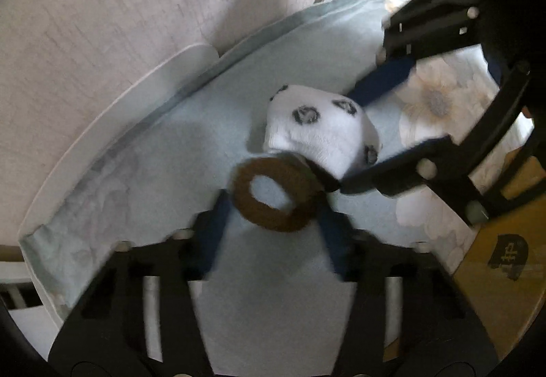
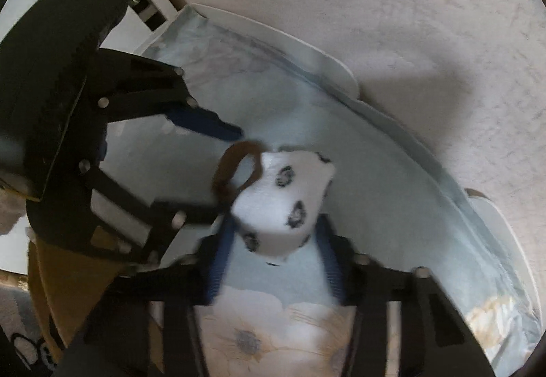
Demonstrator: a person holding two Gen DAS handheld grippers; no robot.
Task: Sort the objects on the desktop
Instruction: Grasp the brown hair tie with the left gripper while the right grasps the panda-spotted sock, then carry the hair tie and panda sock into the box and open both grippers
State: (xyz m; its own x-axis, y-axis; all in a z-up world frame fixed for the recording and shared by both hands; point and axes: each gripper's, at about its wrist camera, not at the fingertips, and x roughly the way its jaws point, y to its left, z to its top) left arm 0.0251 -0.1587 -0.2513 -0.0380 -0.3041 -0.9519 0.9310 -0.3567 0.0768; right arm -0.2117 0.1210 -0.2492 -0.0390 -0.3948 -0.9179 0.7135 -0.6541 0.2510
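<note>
A rolled white sock [image 1: 320, 134] with dark paw prints lies on the pale blue floral cloth [image 1: 136, 179]. A brown fuzzy ring [image 1: 273, 196], like a hair tie, sits between the fingers of my left gripper [image 1: 273, 223], touching the sock. My right gripper [image 2: 273, 237] has its fingers on both sides of the sock [image 2: 283, 203]. In the right wrist view the ring [image 2: 235, 168] sits at the sock's far end, with the left gripper [image 2: 218, 168] around it. In the left wrist view the right gripper [image 1: 358, 134] straddles the sock from the right.
The cloth covers a white round-edged table [image 1: 112, 107] against a pale textured wall [image 1: 119, 1]. A brown cardboard box [image 1: 494, 274] stands at the right of the left wrist view and at the lower left of the right wrist view [image 2: 68, 281].
</note>
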